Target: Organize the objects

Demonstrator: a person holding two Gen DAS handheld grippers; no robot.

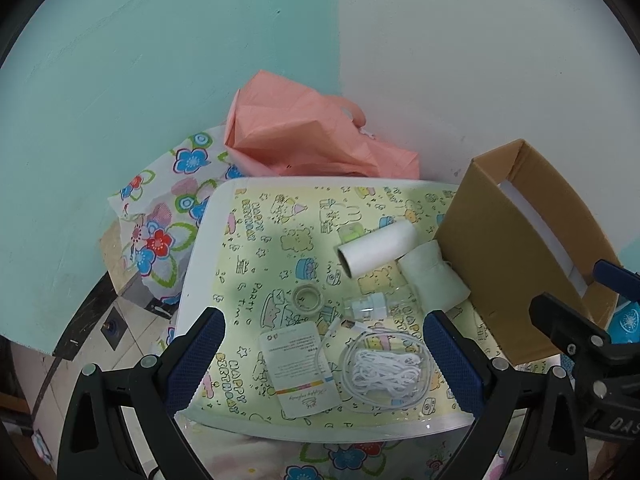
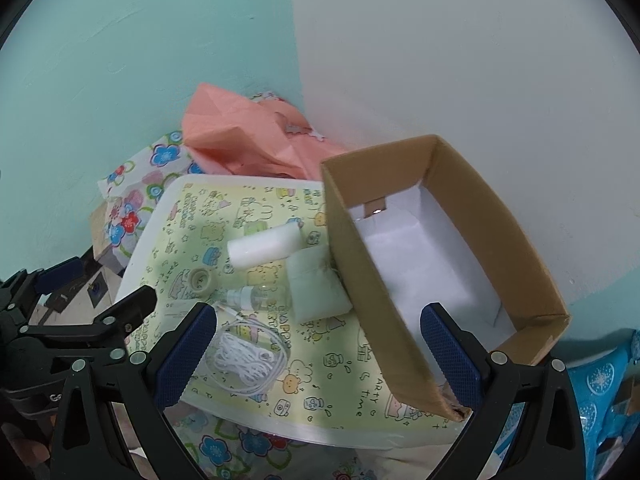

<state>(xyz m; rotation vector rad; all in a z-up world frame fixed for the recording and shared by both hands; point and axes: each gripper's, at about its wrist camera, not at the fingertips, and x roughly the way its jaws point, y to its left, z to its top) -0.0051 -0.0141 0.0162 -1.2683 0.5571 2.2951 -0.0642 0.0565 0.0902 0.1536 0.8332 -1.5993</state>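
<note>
Cardboard box: brown open-top cardboard box [image 2: 440,264] with white inside, sits on right part of table, holds nothing visible.
Table: small white table with yellow cartoon cover [image 1: 256,240].
Loose items: white paper roll [image 1: 376,248], pale green cloth pouch [image 1: 434,280] touching box wall, clear small bottle [image 1: 372,306], clear tape ring [image 1: 306,298], printed white card [image 1: 298,368], coiled white cable in clear bag [image 1: 386,368].
Left gripper [image 1: 324,360]: fingers apart, nothing held, hovering over card and cable.
Right gripper [image 2: 320,356]: fingers apart, nothing held, straddling near box wall.
Step guess: first pick, likely cable bag.
How: come straight down, close across bag middle, lift before moving right.
Room: box wall tall, clear its rim; pouch crowds wall; near table edge just beside cable.
Background: pink plastic bag [image 1: 304,140], floral cloth [image 1: 168,216].
</note>
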